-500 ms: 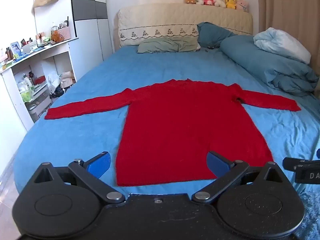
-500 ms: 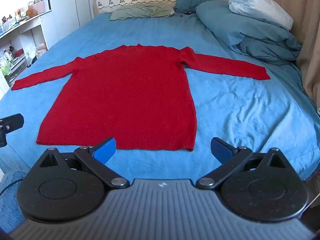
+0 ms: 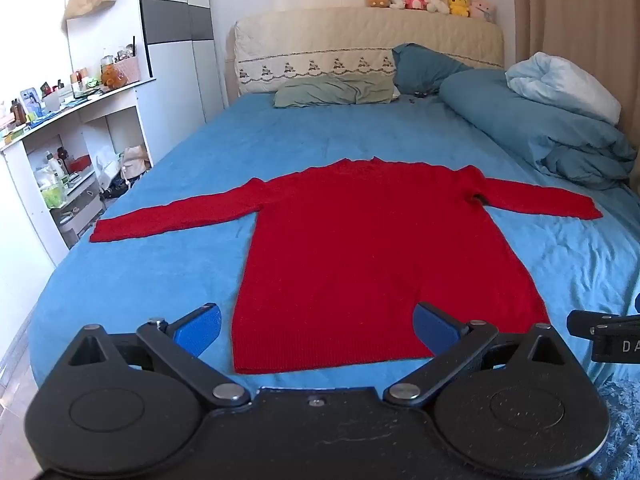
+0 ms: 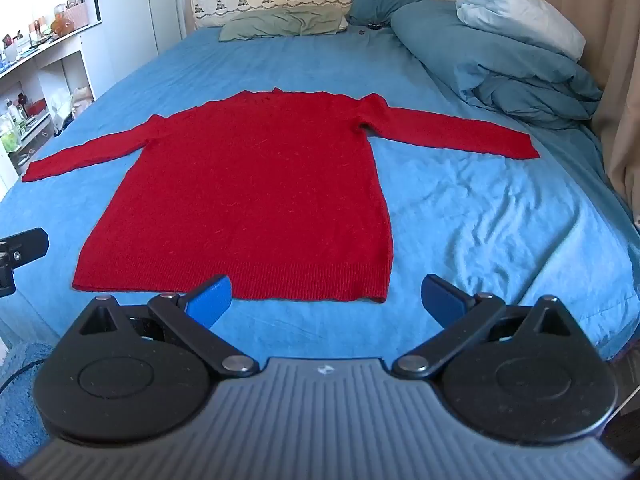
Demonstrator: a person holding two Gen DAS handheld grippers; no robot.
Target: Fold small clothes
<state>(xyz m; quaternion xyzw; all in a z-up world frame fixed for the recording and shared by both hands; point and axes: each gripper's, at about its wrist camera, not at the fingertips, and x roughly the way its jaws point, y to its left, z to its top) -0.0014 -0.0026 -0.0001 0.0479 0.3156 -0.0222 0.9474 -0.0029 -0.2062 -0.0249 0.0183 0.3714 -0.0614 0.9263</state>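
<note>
A long-sleeved red knitted sweater lies flat on the blue bedsheet, hem toward the near edge and collar toward the far headboard, both sleeves stretched straight out to the left and right. Spread this way, every edge is open to a grasp, which suits a fold that has not yet begun.

The left gripper hovers just short of the hem's left corner with its blue-padded fingers spread wide and nothing between them. The right gripper hangs near the hem's right half, its fingers likewise wide apart and empty. Each seems lined up with its own side of the garment, probably so that the two can take matching points together.

Whether the fingertips touch the sheet cannot be told, since each black gripper body fills the near part of its own view and hides the bed's near edge. Each view catches only a black fragment of the other gripper at its margin. A rumpled blue duvet lies heaped at the far right, well apart from the sweater's right cuff. The sweater's underside and any label are out of sight.
</note>
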